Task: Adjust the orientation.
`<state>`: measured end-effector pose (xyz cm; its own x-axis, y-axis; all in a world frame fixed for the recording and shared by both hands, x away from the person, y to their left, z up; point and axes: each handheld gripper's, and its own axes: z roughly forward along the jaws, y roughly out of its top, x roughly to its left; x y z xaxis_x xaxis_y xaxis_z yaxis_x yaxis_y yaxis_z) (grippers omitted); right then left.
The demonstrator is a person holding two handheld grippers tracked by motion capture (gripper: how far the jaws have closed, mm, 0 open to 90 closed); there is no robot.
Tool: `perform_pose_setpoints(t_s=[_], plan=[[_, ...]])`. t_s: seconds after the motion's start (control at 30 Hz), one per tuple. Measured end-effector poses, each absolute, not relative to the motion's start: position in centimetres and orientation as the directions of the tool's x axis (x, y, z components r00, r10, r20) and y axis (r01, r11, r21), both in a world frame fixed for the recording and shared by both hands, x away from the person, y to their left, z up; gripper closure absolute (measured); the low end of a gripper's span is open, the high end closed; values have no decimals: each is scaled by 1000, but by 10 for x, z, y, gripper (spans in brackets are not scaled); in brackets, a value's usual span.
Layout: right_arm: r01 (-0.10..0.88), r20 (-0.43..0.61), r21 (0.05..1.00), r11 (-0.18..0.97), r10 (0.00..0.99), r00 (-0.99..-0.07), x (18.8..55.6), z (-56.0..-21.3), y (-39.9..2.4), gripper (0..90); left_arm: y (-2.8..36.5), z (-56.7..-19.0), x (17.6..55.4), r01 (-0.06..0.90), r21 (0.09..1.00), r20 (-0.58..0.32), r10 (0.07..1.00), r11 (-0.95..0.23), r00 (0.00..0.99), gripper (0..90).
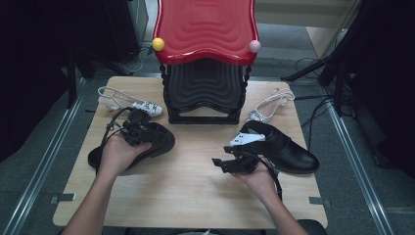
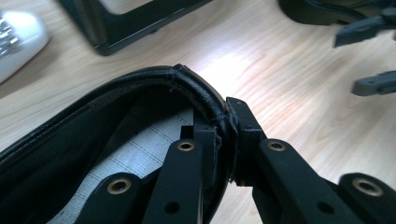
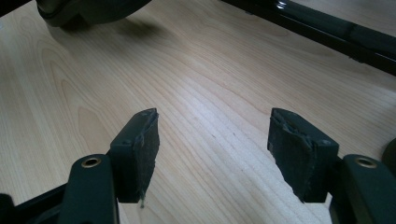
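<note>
1. Left gripper (image 2: pixel 227 122) is clamped on the padded collar rim of the black shoe (image 1: pixel 151 139) at the table's (image 1: pixel 195 196) left side, one jaw inside the opening, one outside.
2. Whether the shoe's sole rests on the wood or rides just above it is hard to tell from the high view.
3. Right gripper (image 3: pixel 212 149) hangs released, jaws wide over bare wood, just beside the second black shoe (image 1: pixel 286 149).
4. Handling, judged: leather upper is soft and the collar squashes under the pads; sole looks stiff and gives moderate weight, so the toe will likely droop.
5. Best hold: collar or heel counter, deep bite; glossy toe looks slippery.
</note>
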<state>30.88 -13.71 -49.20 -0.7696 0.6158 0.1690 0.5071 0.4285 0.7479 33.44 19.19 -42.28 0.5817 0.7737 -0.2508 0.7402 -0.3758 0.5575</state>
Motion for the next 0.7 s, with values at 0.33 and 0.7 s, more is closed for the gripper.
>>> perform_pose_setpoints(t_s=[0.33,0.7], plan=[[518,181,753,405,630,-755,312,-488,-146,351,149,-406,335,714,566,-267,727,-412,632,840],[533,191,752,387,647,-738,313,-487,-155,351,94,-422,344,698,546,-328,648,-464,687,838]])
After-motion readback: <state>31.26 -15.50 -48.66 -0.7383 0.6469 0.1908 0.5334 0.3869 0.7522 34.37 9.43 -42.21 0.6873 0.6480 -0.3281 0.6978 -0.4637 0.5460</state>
